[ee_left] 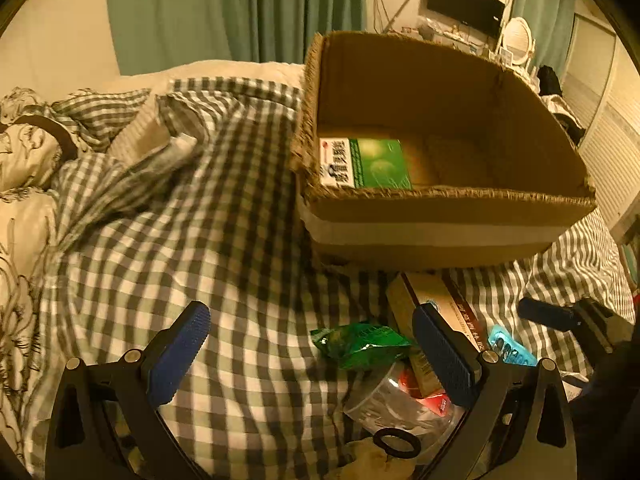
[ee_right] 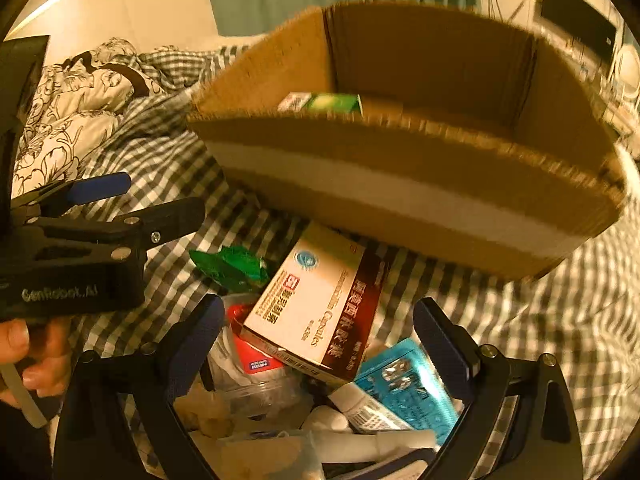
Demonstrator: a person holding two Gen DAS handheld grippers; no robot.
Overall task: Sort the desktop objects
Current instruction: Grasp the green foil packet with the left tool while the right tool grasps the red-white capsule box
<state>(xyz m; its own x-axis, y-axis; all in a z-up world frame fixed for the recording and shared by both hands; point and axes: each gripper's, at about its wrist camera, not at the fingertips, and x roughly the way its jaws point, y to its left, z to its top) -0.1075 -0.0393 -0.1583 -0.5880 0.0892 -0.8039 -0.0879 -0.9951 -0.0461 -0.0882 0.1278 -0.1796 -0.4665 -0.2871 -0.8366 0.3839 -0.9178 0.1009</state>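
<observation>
From your left wrist view, the left gripper (ee_left: 312,344) hangs with jaws wide apart and nothing between them, over the checked sheet (ee_left: 224,264). To its left the sheet lies bare up to the floral quilt (ee_left: 20,184); to its right sits the pile: a green packet (ee_left: 360,344), a capsule box (ee_left: 436,304) and a blue blister pack (ee_left: 510,346). The carton (ee_left: 440,216) stands just beyond, its frayed near rim facing you, with a green box (ee_left: 366,164) lying in its near left corner. Green curtains (ee_left: 240,8) and a wall screen (ee_left: 464,4) back the room. From your right wrist view, the right gripper (ee_right: 320,344) is also open and empty, its fingers straddling the capsule box (ee_right: 320,300), with the blister pack (ee_right: 404,384) and a tube (ee_right: 368,408) beneath. The carton (ee_right: 400,200) is blurred here.
</observation>
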